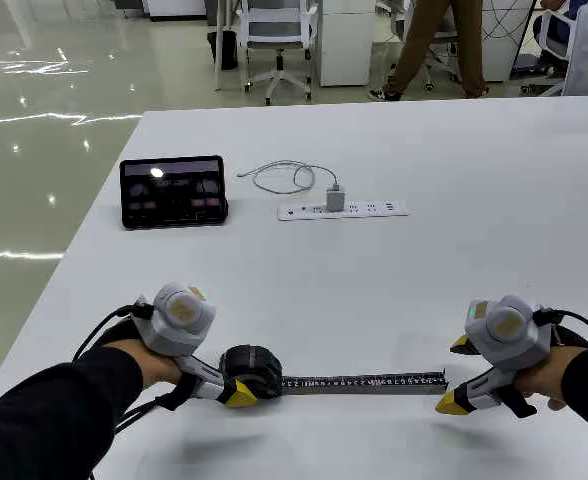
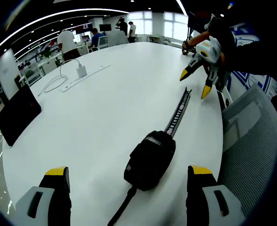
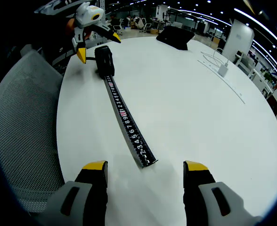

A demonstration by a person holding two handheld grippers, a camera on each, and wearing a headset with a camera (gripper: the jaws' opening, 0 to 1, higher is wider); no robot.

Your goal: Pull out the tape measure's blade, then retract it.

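A black tape measure (image 1: 252,368) lies on the white table (image 1: 394,280) near the front edge. Its blade (image 1: 364,382) is drawn out flat to the right, and the hook end (image 3: 148,161) rests on the table. My left gripper (image 1: 236,385) is open, its yellow-tipped jaws standing wide on either side of the tape measure's case (image 2: 150,160) without touching it. My right gripper (image 1: 455,374) is open at the blade's far end, which lies just ahead of the gap between its jaws. The right gripper (image 2: 195,84) and the left gripper (image 3: 98,47) face each other along the blade.
A dark tablet (image 1: 172,190) stands at the back left. A white power strip (image 1: 342,210) with a charger and coiled cable (image 1: 284,177) lies beyond the middle. A grey mesh chair (image 3: 25,117) sits at the table's near edge. Office chairs and a person stand far behind.
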